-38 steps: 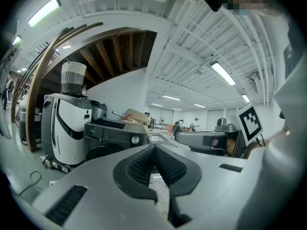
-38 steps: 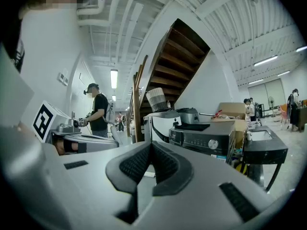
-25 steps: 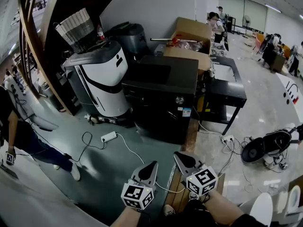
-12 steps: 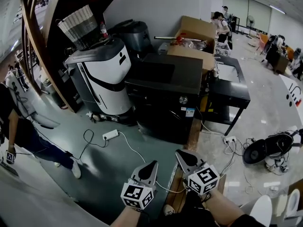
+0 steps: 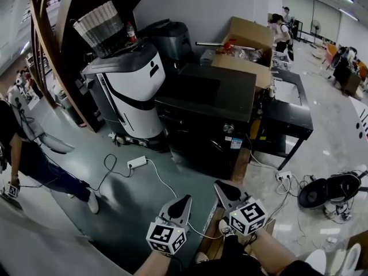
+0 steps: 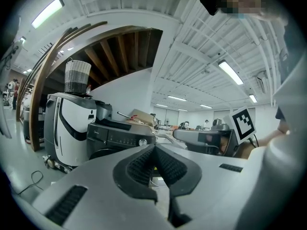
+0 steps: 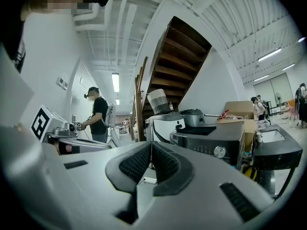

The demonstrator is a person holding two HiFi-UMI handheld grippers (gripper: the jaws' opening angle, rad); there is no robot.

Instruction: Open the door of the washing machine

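left gripper (image 5: 185, 201) & right gripper (image 5: 221, 187) both clenched on nothing, held low side by side, aimed at the black washing machine (image 5: 202, 125) across the floor, well apart from it. its door (image 5: 195, 148) looks shut. prob just the approach, so no reason for open jaws yet.

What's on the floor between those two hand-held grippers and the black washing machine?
Head view: bare green floor before the washing machine, crossed by a white cable from a power strip.
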